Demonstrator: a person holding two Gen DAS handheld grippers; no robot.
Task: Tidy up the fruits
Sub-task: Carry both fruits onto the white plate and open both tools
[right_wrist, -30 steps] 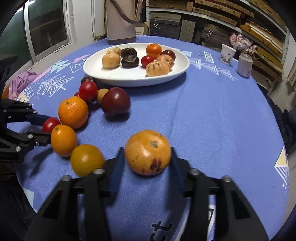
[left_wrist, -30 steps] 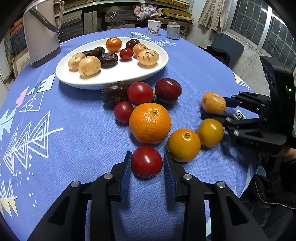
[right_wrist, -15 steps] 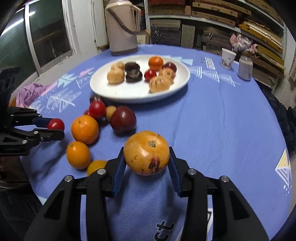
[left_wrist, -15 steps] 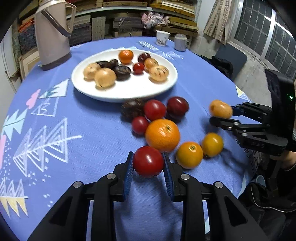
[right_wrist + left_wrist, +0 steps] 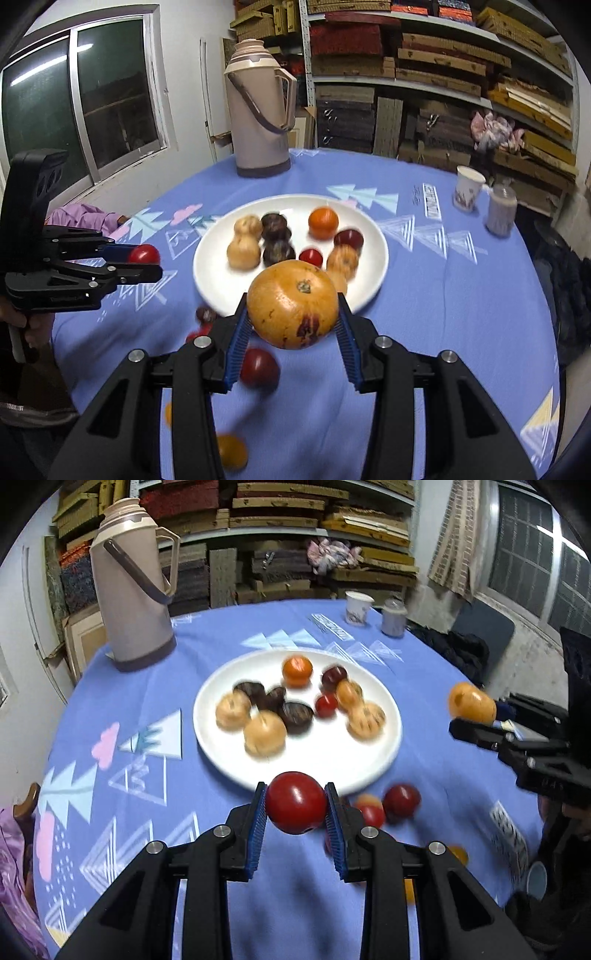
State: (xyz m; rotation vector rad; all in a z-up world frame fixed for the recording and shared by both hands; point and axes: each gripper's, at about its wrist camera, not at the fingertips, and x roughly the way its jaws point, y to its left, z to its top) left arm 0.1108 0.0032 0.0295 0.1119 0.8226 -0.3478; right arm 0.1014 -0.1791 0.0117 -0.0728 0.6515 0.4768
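Blur smears the loose fruit on the blue patterned tablecloth [image 5: 229, 635], so in the left wrist view only a dark red plum [image 5: 401, 800] and a smaller red fruit beside it can be picked out below the white plate [image 5: 388, 753]; more orange fruit is mostly hidden behind the black gripper fingers, and in the right wrist view the pieces under the gripper are too smeared to name. The left gripper [image 5: 296, 808] is clamped on a glossy red tomato [image 5: 296, 802], round and smooth with a small dark dimple low on its skin, held clear of the cloth just in front of the plate's near rim. The right gripper [image 5: 292, 314] grips a larger yellow-orange fruit [image 5: 292, 308] — a green stem scar on top, a reddish-brown blemish low on its front — also lifted over the near rim. On the plate lie tan, dark brown, orange and red fruits, their outlines soft. A beige thermos jug [image 5: 260, 107] stands behind the plate; a paper cup [image 5: 468, 188] and a small jar [image 5: 501, 210] sit at the far right edge of the table.
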